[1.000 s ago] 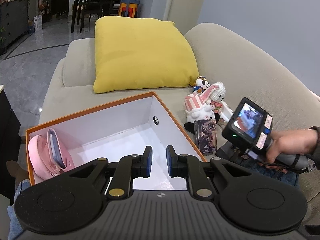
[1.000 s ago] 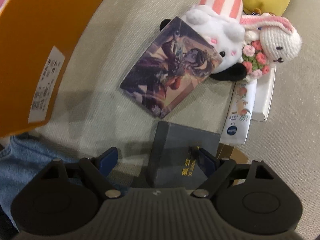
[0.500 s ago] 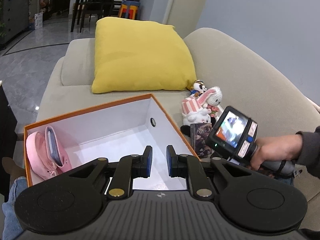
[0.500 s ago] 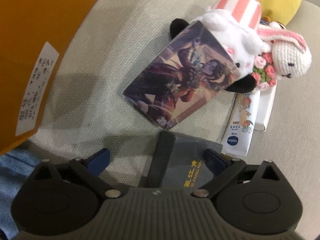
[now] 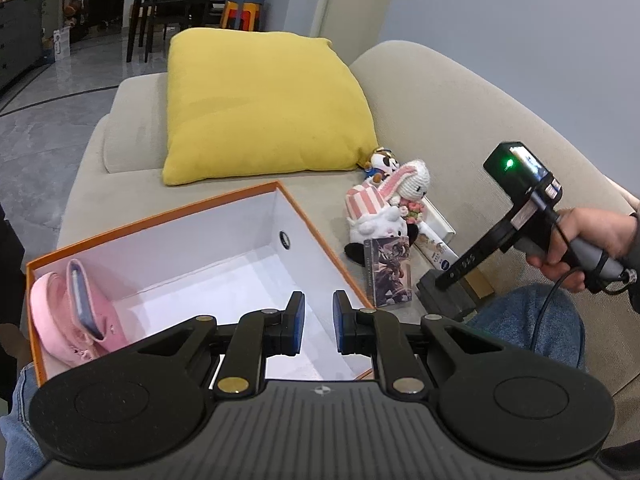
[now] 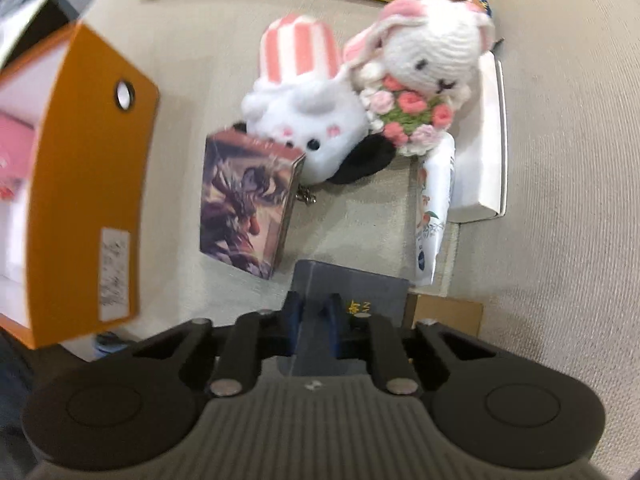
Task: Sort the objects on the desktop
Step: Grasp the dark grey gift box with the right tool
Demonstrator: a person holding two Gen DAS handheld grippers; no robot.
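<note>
An orange box (image 5: 304, 216) with a white inside sits on the sofa and holds a pink pouch (image 5: 68, 312). My left gripper (image 5: 318, 322) hovers over the box's near end, jaws narrowly apart and empty. My right gripper (image 6: 314, 320) is shut on the edge of a dark grey box (image 6: 360, 292), which lies right of the orange box (image 6: 92, 200). Beyond it are an illustrated card box (image 6: 248, 200), a striped-hat plush (image 6: 304, 112), a crocheted bunny (image 6: 432, 64) and a white tube (image 6: 432, 216).
A yellow cushion (image 5: 260, 100) leans at the sofa's far end. A flat white box (image 6: 488, 136) lies under the bunny. A brown cardboard piece (image 6: 448, 312) lies beside the grey box. My denim-clad knee (image 5: 528, 320) is at right.
My right gripper's jaws closed from wide open onto the dark grey box, and the gripper tilted up. The left gripper stayed over the orange box.
</note>
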